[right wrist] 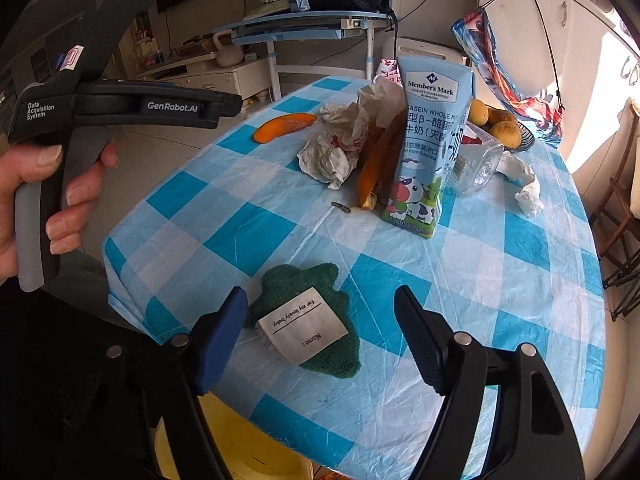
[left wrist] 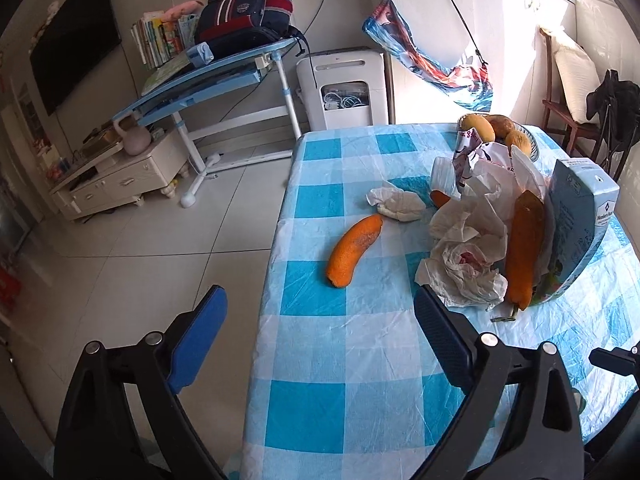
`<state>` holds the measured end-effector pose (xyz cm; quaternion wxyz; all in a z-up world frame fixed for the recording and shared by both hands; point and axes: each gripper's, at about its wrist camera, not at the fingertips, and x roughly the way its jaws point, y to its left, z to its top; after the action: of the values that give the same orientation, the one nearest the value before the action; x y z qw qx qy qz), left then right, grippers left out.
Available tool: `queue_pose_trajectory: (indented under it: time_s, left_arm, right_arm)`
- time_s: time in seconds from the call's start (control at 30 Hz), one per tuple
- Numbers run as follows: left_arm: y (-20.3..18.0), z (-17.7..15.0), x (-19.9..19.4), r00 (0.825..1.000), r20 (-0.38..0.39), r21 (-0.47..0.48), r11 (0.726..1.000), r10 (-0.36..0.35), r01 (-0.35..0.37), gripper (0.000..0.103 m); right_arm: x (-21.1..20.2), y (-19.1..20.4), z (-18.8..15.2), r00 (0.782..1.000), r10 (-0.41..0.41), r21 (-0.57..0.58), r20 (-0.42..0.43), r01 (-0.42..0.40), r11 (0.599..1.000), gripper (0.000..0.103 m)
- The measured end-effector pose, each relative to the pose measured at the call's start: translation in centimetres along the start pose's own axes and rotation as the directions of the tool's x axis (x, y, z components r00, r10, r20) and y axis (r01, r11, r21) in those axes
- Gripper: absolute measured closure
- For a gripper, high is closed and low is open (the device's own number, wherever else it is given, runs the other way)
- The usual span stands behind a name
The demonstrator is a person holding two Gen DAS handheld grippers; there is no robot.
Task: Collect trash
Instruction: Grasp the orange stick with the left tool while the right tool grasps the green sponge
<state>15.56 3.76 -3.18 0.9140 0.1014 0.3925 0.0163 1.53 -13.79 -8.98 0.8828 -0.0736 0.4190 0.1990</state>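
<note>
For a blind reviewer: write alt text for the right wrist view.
An open right hand-held gripper hovers over a green felt pad on a blue checked tablecloth. Beyond stand a milk carton, crumpled paper and orange peels.

Milk carton [right wrist: 430,148] stands right of crumpled tissues [right wrist: 334,152].

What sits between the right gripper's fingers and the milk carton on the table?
In the right wrist view, a green felt piece with a white label lies just ahead of the right gripper; beyond it only bare checked tablecloth reaches the milk carton.
</note>
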Motion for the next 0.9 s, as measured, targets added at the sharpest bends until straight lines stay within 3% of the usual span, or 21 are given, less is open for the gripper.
queue_pose_trajectory:
  time_s: [0.17, 0.27, 0.33, 0.4, 0.47, 0.57, 0.8, 0.9]
  left_arm:
    - [-1.4, 1.6, 5.7, 0.997, -0.077, 0.033, 0.999, -0.016, 0.019, 0.041]
    - [-2.5, 2.2, 7.3, 0.997, -0.081, 0.074, 0.997, -0.006, 0.012, 0.05]
    - [-2.8, 2.3, 8.1, 0.995, -0.092, 0.085, 0.996, -0.027, 0.035, 0.062]
    - [-2.9, 2.3, 9.0, 0.993, -0.115, 0.081, 0.996, -0.04, 0.049, 0.084]
    - [-2.6, 2.4, 9.2, 0.992, -0.114, 0.068, 0.996, -0.057, 0.065, 0.088]
    - [-1.8, 2.7, 8.6, 0.983, -0.122, 0.008, 0.99, -0.135, 0.137, 0.093]
    - [-0.3, 1.6, 5.4, 0.971, -0.104, -0.1, 0.973, -0.216, 0.206, 0.094]
    - [0.0, 0.6, 2.7, 0.973, -0.084, -0.107, 0.972, -0.216, 0.207, 0.094]
  right_arm:
    - [0.5, -0.7, 0.4, 1.0, 0.008, 0.008, -0.015, -0.008, 1.0, 0.035]
    - [1.0, -0.7, 0.7, 1.0, 0.01, -0.001, -0.019, -0.011, 1.0, 0.038]
    - [1.5, -0.7, 0.8, 0.999, 0.015, -0.005, -0.03, -0.015, 1.0, 0.041]
    - [1.8, -0.8, 0.8, 0.999, 0.028, 0.002, -0.033, -0.028, 1.0, 0.046]
    - [2.0, -1.1, 0.9, 0.998, 0.049, 0.012, -0.036, -0.049, 0.999, 0.057]
    - [2.0, -1.4, 0.9, 0.997, 0.07, 0.02, -0.033, -0.07, 0.997, 0.064]
    - [0.7, -1.6, 1.0, 0.995, 0.102, 0.041, 0.012, -0.102, 0.994, 0.067]
    - [-0.3, -1.1, 0.9, 0.989, 0.143, 0.019, 0.034, -0.144, 0.989, 0.067]
